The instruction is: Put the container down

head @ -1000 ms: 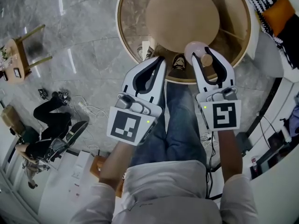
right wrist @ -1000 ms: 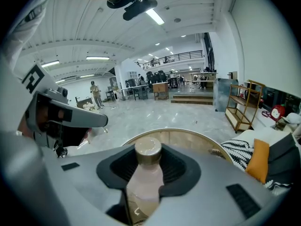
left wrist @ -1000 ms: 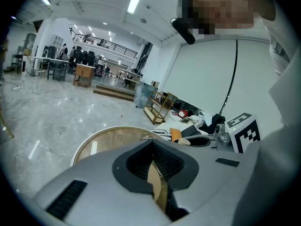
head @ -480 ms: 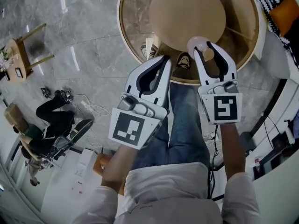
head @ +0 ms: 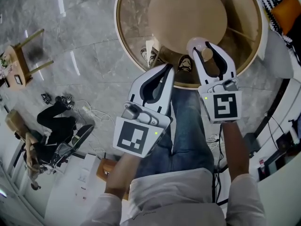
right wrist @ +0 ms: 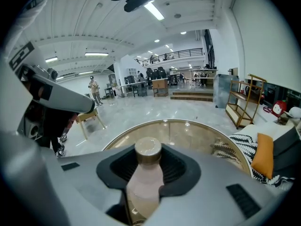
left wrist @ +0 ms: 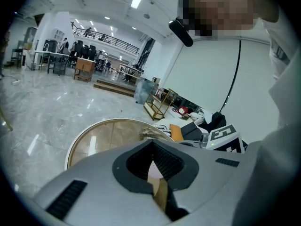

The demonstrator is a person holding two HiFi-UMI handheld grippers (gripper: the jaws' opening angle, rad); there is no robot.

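The container is a pale pink bottle (head: 198, 47) with a tan cap (right wrist: 148, 147). My right gripper (head: 207, 46) is shut on it, its dark pads clasping the bottle's body (right wrist: 142, 188). The bottle hangs over the near edge of a round glass table with a wooden rim (head: 123, 36). My left gripper (head: 168, 69) hovers beside it to the left, over the same table edge. Its jaws (left wrist: 151, 143) are shut with nothing between them. The tabletop (right wrist: 188, 131) lies ahead of and below both grippers.
Through the glass I see the table's round wooden base (head: 188, 13) and the person's shoes (head: 185, 62). A striped and an orange cushion (head: 284, 8) lie at the far right. On the left floor are a small wooden stool (head: 23, 51), cables (head: 89, 109) and a seated person (head: 51, 121).
Both grippers have sunk a little toward the table edge. The bottle has stayed clasped in the right gripper, and the left jaws have stayed shut.
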